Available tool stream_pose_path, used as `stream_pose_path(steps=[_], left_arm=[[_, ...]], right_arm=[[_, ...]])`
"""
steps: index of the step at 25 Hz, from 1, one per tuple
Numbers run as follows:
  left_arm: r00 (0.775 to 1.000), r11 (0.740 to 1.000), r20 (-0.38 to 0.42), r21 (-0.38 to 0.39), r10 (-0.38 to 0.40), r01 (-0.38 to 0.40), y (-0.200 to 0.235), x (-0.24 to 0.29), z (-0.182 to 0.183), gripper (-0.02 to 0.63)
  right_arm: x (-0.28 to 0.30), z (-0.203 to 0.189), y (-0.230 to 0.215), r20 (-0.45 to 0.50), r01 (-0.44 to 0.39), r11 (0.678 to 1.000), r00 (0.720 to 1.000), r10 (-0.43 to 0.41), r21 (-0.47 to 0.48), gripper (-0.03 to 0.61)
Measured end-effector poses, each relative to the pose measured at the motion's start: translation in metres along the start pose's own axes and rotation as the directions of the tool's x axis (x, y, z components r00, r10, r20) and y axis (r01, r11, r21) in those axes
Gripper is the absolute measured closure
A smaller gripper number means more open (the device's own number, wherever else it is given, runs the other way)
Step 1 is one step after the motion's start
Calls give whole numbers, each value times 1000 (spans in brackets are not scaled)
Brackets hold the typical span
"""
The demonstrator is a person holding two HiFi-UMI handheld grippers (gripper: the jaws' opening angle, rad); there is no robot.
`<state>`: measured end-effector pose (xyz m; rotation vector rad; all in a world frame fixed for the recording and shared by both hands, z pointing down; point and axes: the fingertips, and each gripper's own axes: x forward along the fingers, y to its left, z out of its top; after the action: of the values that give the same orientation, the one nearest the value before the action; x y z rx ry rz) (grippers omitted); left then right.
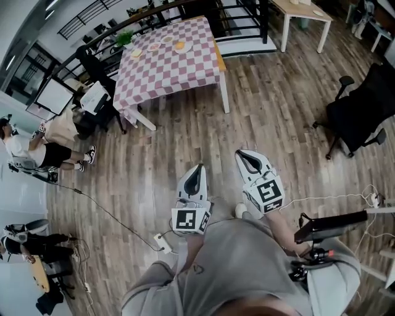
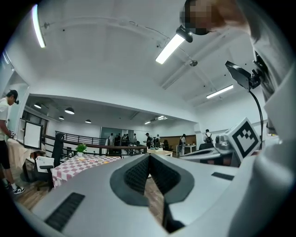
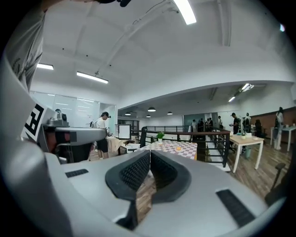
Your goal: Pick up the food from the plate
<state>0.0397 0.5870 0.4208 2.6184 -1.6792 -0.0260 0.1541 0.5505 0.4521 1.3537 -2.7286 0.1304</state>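
The table with a pink-and-white checked cloth [image 1: 166, 65] stands far ahead across the wooden floor. On its far end lie small plates, one holding orange food [image 1: 179, 45]. The table also shows in the left gripper view [image 2: 81, 163], and in the right gripper view [image 3: 181, 146] with the orange food [image 3: 178, 148] on it. My left gripper [image 1: 198, 168] and right gripper [image 1: 243, 154] are held close to my body, well short of the table. Both are shut with nothing between the jaws [image 2: 149, 158] [image 3: 149, 156].
A black office chair [image 1: 357, 111] stands at the right, a white table [image 1: 302, 13] at the back right. A dark railing [image 1: 247, 12] runs behind the checked table. People [image 1: 37, 148] stand and sit at the left. Cables [image 1: 105, 213] cross the floor.
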Motion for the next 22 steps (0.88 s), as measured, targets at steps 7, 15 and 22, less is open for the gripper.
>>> stream_pose_path(steps=[7,15,22], left_arm=[[999,998,-8,37,46,-46,4,-12,-2,603],[999,997,15,63,45,-46,5,0,3,603],[999,997,-11,52,50,-49,23,20,-10,603]], right_arm=[[3,-13,4,-37,-33,999,999,33,-3,563],[15,-16,2,-37,-65,998,997,65,-2,563],[41,-24,-3,-57,-91,995,994,92,29,563]])
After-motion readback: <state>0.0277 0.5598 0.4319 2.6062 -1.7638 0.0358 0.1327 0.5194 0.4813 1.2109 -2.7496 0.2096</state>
